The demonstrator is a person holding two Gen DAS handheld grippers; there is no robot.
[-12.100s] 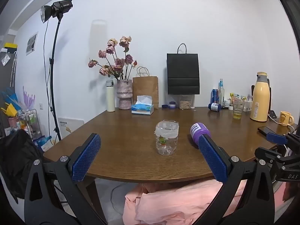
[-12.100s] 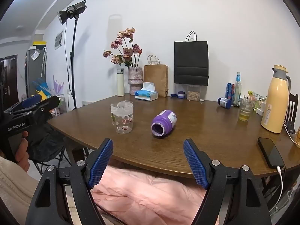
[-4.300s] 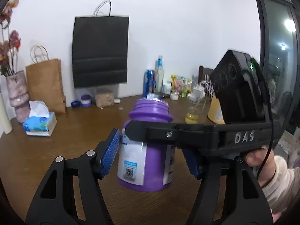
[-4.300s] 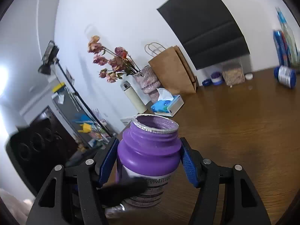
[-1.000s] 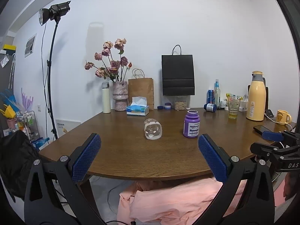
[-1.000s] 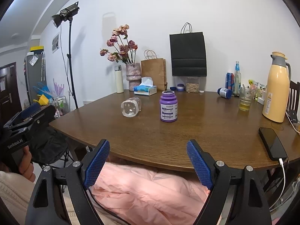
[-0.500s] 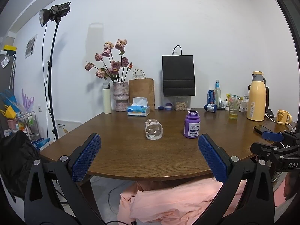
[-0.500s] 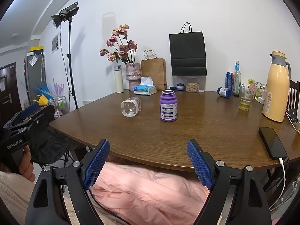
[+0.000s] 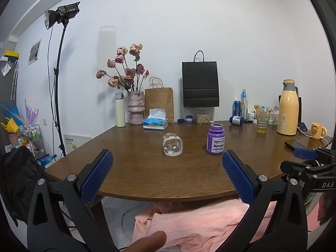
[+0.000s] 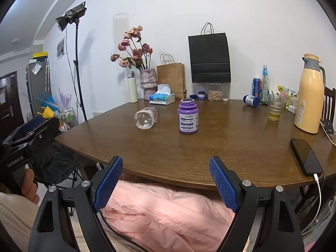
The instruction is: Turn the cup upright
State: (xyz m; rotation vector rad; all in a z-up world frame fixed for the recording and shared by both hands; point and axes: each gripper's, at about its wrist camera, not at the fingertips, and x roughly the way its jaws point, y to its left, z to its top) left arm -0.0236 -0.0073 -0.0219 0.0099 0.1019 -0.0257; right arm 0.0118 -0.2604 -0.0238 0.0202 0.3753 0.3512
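A clear glass cup (image 9: pixel 172 145) lies on its side on the brown table (image 9: pixel 134 174), its base toward me; it also shows in the right wrist view (image 10: pixel 146 117). A purple bottle (image 9: pixel 215 139) stands upright to the right of the cup, open mouth up, and shows in the right wrist view (image 10: pixel 188 119). My left gripper (image 9: pixel 167 177) is open and empty, held back at the table's near edge. My right gripper (image 10: pixel 166 185) is open and empty, also short of the near edge.
At the back stand a vase of flowers (image 9: pixel 136 110), a tissue box (image 9: pixel 155 122), paper bags (image 9: pixel 200 84), and small bottles. A yellow thermos (image 10: pixel 309 96), a glass of drink (image 10: pixel 274 110) and a phone (image 10: pixel 305 156) are at the right. Pink cloth (image 10: pixel 168 212) lies below.
Over the last second almost nothing has moved; both grippers stay open and back from the table. Earlier the purple bottle lay on its side and the cup stood; now the reverse.
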